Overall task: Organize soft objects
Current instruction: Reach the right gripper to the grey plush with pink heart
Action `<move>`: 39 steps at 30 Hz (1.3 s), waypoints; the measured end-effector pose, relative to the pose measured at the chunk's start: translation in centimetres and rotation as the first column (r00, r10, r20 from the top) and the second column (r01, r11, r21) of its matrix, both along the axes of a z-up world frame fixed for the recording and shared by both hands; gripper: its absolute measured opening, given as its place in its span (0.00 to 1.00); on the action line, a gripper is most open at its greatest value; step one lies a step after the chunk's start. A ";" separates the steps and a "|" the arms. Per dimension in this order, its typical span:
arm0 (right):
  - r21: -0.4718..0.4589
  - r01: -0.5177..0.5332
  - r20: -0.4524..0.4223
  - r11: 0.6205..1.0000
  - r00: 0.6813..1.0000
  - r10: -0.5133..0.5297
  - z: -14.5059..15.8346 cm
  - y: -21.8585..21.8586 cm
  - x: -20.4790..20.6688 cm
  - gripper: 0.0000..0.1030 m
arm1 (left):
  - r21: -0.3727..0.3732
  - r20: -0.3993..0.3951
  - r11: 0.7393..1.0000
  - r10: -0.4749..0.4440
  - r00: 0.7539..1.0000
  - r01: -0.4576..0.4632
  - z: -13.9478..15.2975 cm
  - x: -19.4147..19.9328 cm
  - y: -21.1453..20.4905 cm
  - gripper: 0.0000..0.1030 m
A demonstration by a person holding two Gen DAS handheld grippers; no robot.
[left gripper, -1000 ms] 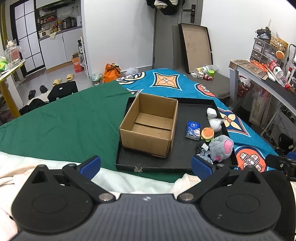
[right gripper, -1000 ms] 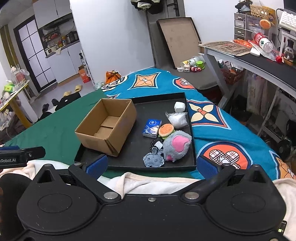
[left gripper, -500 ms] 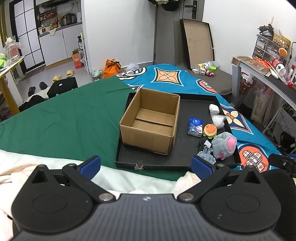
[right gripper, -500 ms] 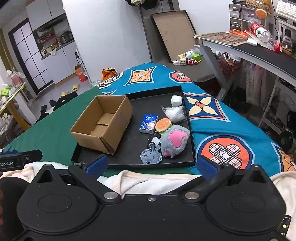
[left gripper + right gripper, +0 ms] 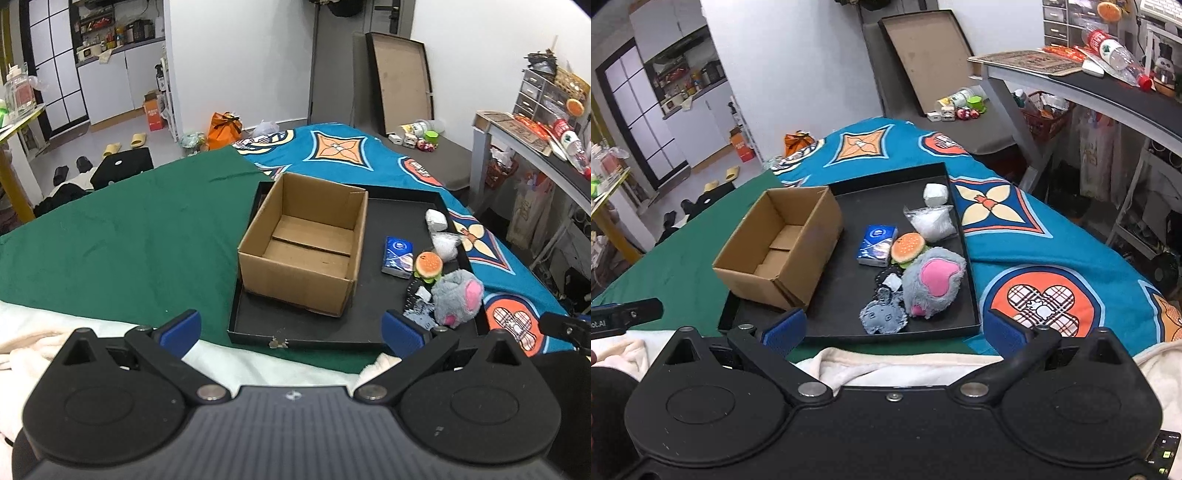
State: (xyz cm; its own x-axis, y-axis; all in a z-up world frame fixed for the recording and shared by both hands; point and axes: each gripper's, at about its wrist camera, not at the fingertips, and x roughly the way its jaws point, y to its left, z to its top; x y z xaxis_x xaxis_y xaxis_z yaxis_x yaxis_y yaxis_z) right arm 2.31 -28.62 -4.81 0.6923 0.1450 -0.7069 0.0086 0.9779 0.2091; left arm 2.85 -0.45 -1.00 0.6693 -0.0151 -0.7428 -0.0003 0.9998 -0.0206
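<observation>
the right gripper [image 5: 894,325] hangs wide open and holds nothing, its blue pads spread to either side of the near edge of the black tray [image 5: 849,199]. the left gripper [image 5: 291,326] is likewise spread wide and empty, aimed at the same tray from a little further left. both hover short of the tray, over the pale blanket [image 5: 886,365] at the bed's near end, which reads as a starting stance before any pick.

just beyond the right gripper lie the soft things, bunched along the tray's right half: a small denim plush [image 5: 884,315] nearest, a grey fluffy toy with a pink heart [image 5: 932,282] touching it, then a burger plush [image 5: 907,246], a blue tissue pack [image 5: 877,245], a clear bag of white stuffing [image 5: 931,221] and a white wad [image 5: 935,194] at the far end. the cardboard box [image 5: 783,247] sits open and empty on the tray's left half, flaps out of the way, probably placed there as the bin for them. since the heap lies on the right, the right gripper seems the natural one to start with the denim plush.
</observation>
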 end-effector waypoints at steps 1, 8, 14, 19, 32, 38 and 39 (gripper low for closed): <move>0.004 0.003 0.001 1.000 1.000 -0.003 -0.2 -0.1 0.2 1.00 | 0.000 -0.003 1.000 0.005 1.000 -0.005 -0.1 0.3 0.1 1.00; 0.040 0.028 0.004 0.999 1.000 -0.028 -0.9 -1.0 1.7 1.00 | -0.015 -0.005 0.999 0.043 0.999 -0.043 -0.8 2.4 1.1 1.00; 0.082 0.047 -0.005 0.996 0.999 -0.047 -1.8 -1.7 3.2 1.00 | -0.034 -0.012 0.997 0.065 0.998 -0.065 -1.6 4.4 1.9 0.99; 0.091 0.071 -0.024 0.993 0.997 -0.070 -2.8 -2.1 4.7 1.00 | -0.044 -0.023 0.994 0.101 0.995 -0.102 -2.3 6.3 2.7 0.99; 0.107 0.099 -0.105 0.989 0.991 -0.088 -6.3 -2.6 8.8 0.94 | -0.023 -0.051 0.989 0.146 0.988 -0.147 -5.3 11.4 3.8 0.88; 0.109 0.133 -0.159 0.985 0.981 -0.114 -7.9 -2.7 10.8 0.94 | -0.016 -0.092 0.987 0.159 0.983 -0.161 -7.2 14.0 4.1 0.81; 0.115 0.137 -0.167 0.984 0.979 -0.117 -8.2 -2.8 11.2 0.94 | -0.011 -0.099 0.986 0.164 0.982 -0.165 -7.5 14.4 4.1 0.79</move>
